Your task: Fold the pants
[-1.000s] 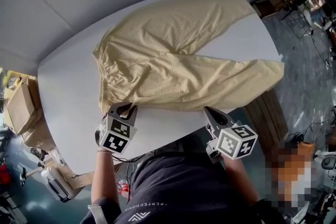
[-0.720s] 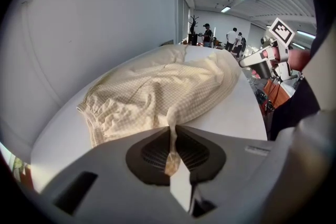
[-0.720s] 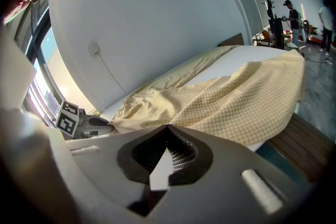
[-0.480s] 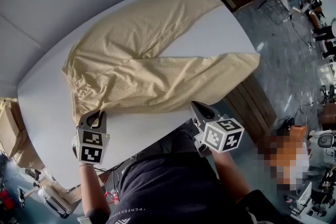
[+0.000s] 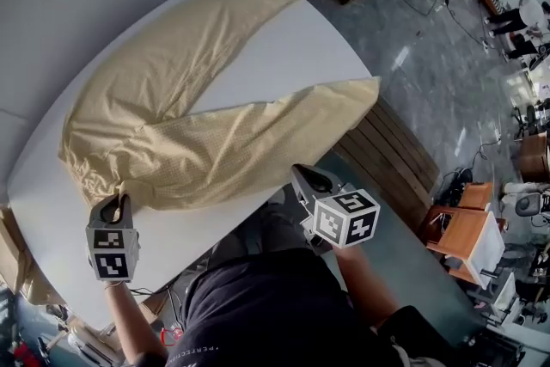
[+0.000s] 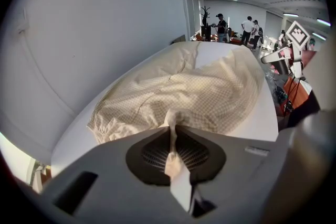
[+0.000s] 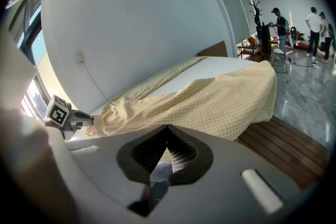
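Pinching waist corner: left hand-held gripper [image 5: 115,204] jaws have just been closing, now clenched on pants [image 5: 215,146] fabric | right hand-held gripper [image 5: 306,179] clenched, empty, beside near leg | pants spread on counter [image 5: 292,47], legs splayed | likely ready to start fold

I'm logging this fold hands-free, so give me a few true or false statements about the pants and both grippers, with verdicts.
The left gripper is clamped on the pants. True; its jaws have just been closing, and fabric is pinched between them.
The right gripper holds a pant leg. False: its jaws are shut with nothing between them.
The pants are already folded in half. False: the two legs lie spread in a V.
The near leg hangs over the table edge at its end. True.
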{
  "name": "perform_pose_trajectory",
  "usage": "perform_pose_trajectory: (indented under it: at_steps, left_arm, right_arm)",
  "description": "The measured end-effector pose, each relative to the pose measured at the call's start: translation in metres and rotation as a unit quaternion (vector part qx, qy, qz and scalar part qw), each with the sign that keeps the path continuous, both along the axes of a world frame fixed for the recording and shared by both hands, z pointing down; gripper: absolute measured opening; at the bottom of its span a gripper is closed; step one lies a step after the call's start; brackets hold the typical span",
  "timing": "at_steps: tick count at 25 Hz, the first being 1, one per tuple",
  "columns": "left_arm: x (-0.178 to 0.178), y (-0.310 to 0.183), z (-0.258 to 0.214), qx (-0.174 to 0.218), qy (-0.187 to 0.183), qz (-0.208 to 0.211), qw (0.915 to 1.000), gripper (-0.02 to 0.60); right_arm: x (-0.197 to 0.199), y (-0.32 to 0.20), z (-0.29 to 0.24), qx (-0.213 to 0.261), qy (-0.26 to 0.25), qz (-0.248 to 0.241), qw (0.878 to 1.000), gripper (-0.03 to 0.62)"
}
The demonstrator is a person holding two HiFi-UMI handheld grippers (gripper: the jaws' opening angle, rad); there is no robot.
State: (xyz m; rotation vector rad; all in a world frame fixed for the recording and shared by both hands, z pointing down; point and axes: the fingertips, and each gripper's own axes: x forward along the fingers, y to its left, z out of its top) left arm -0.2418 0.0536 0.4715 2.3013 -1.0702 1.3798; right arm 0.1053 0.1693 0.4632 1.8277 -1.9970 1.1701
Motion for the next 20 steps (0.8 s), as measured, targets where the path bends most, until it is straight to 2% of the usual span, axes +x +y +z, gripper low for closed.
perform_pose_trajectory:
  at_steps: [5, 7, 12, 20]
  left_arm:
    - [0.02, -0.01, 0.002, -0.003, 0.005, -0.015, 0.9999, 0.021]
    - [0.028, -0.011, 0.004, -0.001, -0.01, -0.012, 0.9999, 0.021]
    - [0.03, -0.011, 0.01, -0.002, -0.039, -0.027, 0.9989, 0.021]
    - [0.038, -0.012, 0.006, 0.016, -0.069, -0.039, 0.9967, 0.021]
  right_arm:
    - [0.034, 0.004, 0.007, -0.001, 0.011, 0.004, 1.0, 0.001]
    - [0.044, 0.007, 0.01, -0.003, 0.004, 0.006, 1.0, 0.057]
    - [0.064, 0.018, 0.023, -0.014, -0.011, 0.022, 1.0, 0.1]
    - [0.093, 0.023, 0.044, -0.014, -0.079, 0.044, 0.996, 0.153]
